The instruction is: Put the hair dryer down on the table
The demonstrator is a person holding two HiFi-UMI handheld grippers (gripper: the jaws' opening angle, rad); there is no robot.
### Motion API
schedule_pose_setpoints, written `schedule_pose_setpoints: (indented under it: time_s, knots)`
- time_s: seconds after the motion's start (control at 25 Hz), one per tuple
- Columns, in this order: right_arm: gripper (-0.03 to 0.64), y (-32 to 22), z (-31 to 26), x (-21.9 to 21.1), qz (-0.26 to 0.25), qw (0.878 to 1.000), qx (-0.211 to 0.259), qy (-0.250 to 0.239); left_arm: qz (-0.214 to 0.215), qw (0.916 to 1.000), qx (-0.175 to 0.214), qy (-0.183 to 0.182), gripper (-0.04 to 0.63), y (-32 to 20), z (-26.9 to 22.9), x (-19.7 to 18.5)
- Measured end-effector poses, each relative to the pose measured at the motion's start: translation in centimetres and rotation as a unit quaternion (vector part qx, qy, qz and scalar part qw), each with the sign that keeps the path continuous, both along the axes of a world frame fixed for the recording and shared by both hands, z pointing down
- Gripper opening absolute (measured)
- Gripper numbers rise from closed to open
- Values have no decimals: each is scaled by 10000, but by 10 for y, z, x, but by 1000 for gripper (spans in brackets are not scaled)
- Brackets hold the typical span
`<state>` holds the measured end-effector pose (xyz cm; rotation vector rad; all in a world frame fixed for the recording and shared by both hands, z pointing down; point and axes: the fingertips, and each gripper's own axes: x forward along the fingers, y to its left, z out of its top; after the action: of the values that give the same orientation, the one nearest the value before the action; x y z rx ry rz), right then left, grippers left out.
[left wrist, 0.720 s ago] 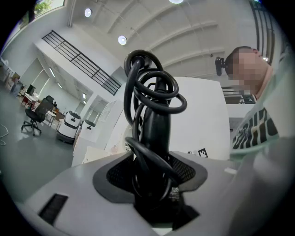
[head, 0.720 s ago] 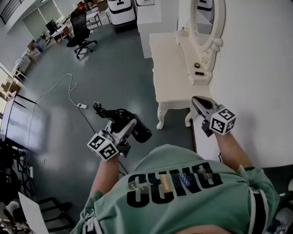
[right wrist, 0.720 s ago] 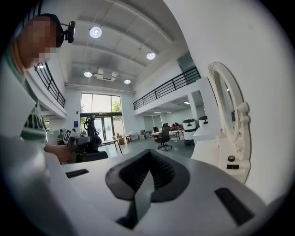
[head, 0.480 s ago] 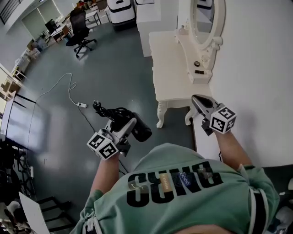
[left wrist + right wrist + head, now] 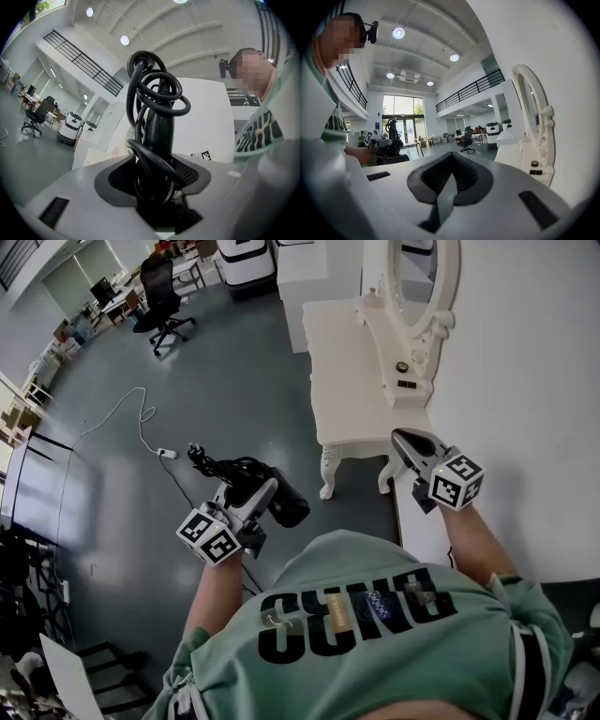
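A black hair dryer (image 5: 279, 503) with its cord coiled round it is held over the grey floor by my left gripper (image 5: 260, 497), whose jaws are shut on its body. In the left gripper view the hair dryer (image 5: 157, 123) stands up between the pads, wrapped in cord loops. The cream dressing table (image 5: 345, 371) is ahead and to the right, apart from the dryer. My right gripper (image 5: 405, 441) hovers at the table's near right corner, shut and holding nothing; its pads (image 5: 449, 161) meet.
An oval mirror (image 5: 413, 277) stands at the table's back, with two small dark items (image 5: 404, 375) on its shelf. A white cable and power strip (image 5: 167, 455) lie on the floor. An office chair (image 5: 161, 302) is far left. A white wall runs along the right.
Both grippers and the dryer sit very slightly higher and further left in the head view; the grips are unchanged.
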<state>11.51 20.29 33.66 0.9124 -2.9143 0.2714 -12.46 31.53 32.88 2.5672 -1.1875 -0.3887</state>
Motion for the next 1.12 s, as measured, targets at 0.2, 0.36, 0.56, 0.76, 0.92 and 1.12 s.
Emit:
schedule_pose_setpoints:
  time_s: [0.2, 0.36, 0.56, 0.76, 0.92, 1.12]
  knots:
    - [-6, -9, 1, 8, 3, 10000, 17, -37, -24, 10000, -11, -1, 235, -7, 1, 7]
    - [-6, -17, 0, 14, -36, 9999, 83, -59, -51, 10000, -39, 0, 235, -14, 2, 16]
    - [-6, -25, 0, 19, -139, 9997, 140, -112, -108, 9999, -46, -31, 235, -18, 3, 30]
    - [-6, -36, -1, 23, -282, 9994, 96, -196, -198, 9998, -31, -23, 235, -21, -1, 49]
    - [-6, -50, 3, 20, -395, 9989, 39, -256, -316, 9995, -50, 27, 235, -24, -1, 62]
    - [-6, -66, 11, 17, -453, 9987, -42, -242, -408, 9991, -126, 82, 235, -32, 4, 76]
